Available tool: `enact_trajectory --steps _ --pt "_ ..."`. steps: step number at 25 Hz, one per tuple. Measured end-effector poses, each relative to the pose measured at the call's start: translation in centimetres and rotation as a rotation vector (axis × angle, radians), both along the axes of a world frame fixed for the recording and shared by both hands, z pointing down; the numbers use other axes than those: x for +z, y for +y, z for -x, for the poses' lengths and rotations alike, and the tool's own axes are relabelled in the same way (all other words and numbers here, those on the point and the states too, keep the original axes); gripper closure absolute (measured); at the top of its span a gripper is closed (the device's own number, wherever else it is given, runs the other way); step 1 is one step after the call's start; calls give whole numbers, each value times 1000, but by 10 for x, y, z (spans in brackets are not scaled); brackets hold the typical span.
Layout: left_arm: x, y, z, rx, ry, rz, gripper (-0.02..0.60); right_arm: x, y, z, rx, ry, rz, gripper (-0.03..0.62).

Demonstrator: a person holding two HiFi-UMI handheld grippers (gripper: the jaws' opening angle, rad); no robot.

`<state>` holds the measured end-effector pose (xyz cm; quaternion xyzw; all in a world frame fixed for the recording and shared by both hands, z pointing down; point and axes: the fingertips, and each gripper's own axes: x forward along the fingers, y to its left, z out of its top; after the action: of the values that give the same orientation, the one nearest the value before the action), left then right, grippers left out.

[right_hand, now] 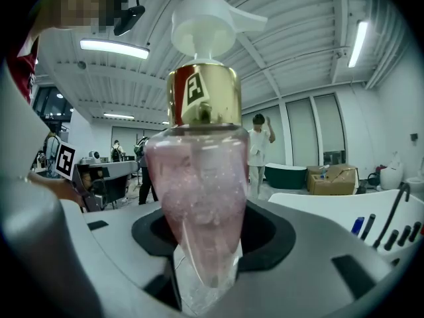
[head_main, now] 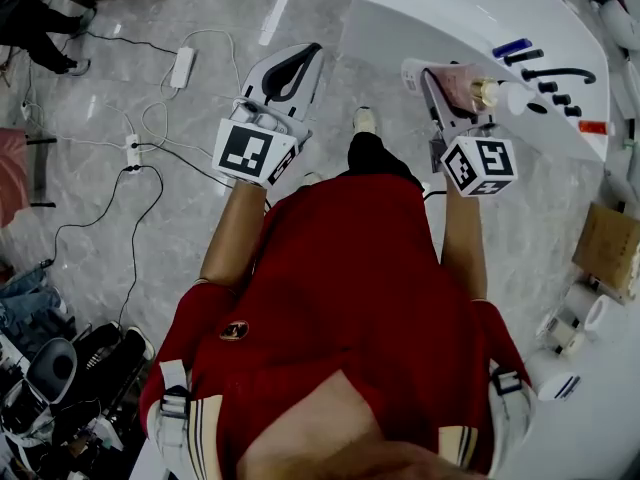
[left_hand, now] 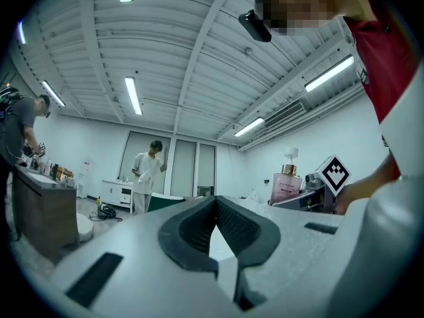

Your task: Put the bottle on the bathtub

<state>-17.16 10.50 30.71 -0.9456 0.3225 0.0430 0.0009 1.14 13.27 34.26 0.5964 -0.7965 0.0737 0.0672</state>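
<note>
The pink bottle (head_main: 455, 83), with a gold collar and white pump, is held in my right gripper (head_main: 435, 83), which is shut on its body. It hangs just in front of the near rim of the white bathtub (head_main: 450, 8). In the right gripper view the bottle (right_hand: 199, 197) stands upright between the jaws, with the bathtub rim (right_hand: 331, 207) to the right. My left gripper (head_main: 305, 58) hovers over the floor left of the tub. Its dark pads meet and nothing is between them. In the left gripper view the bottle (left_hand: 286, 184) shows at the right.
Black faucet fittings (head_main: 560, 73) and a blue item (head_main: 511, 47) sit on the tub's deck. Cables and a power strip (head_main: 182, 66) lie on the marble floor at left. A cardboard box (head_main: 607, 243) and tape rolls (head_main: 575, 318) sit at right. People stand in the background.
</note>
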Motion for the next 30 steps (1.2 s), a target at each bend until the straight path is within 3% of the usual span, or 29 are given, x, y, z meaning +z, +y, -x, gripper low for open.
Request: enact_trajectory --steps 9,19,30 --pt "6 -91 -48 -57 -39 18 574 18 -97 -55 -45 19 8 375" --pt "23 -195 -126 -115 -54 58 574 46 -209 -130 -109 67 41 375" --pt "42 -268 -182 -183 -79 77 574 85 -296 -174 -197 100 79 375"
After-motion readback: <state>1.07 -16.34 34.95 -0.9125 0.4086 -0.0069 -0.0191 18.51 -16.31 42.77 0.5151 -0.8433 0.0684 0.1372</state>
